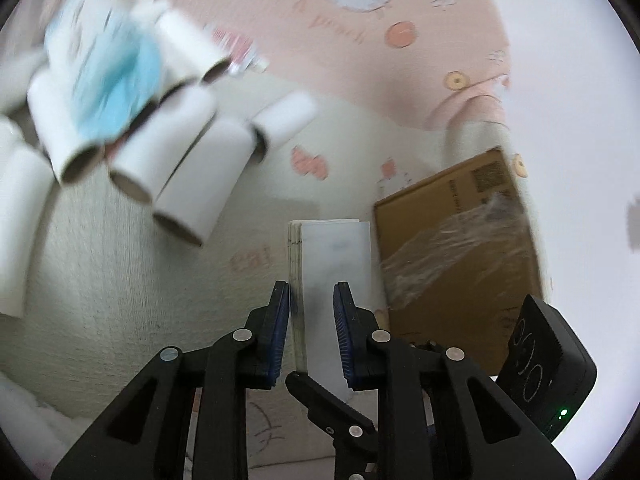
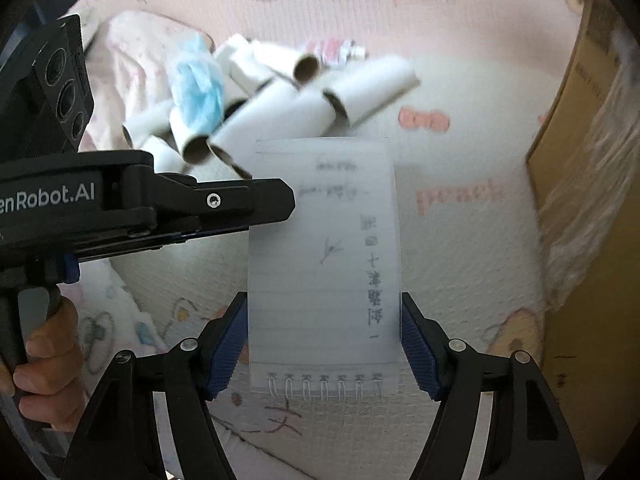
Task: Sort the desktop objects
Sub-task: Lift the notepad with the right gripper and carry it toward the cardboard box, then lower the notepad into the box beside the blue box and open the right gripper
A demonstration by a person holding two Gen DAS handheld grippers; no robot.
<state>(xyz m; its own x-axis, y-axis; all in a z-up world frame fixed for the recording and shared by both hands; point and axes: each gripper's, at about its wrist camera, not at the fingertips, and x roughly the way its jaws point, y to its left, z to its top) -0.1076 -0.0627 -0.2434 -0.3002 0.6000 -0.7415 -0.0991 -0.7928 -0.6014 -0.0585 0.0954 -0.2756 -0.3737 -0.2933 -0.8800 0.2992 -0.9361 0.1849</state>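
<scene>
The notepad (image 2: 324,264) hung above the surface (image 2: 460,248), its handwriting blurred and hard to read, its spiral binding nearest the camera. The right gripper (image 2: 324,348) grasped it by both long edges. The left gripper (image 2: 280,200), half closed, pinched its left edge from the side. Far left, the paper tubes (image 2: 280,116) and blue cloth (image 2: 198,88) lay smeared by motion. A box (image 2: 576,92) was cut off at right.

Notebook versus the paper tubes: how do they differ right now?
The notebook is flat, lined and spiral-bound; the tubes are round and hollow. The notebook sits between the right tongs, with the left tongs gripping its side edge; the tubes lie loose in a heap on the mat. The notebook bears handwriting; the tubes are plain. Both are white.
</scene>
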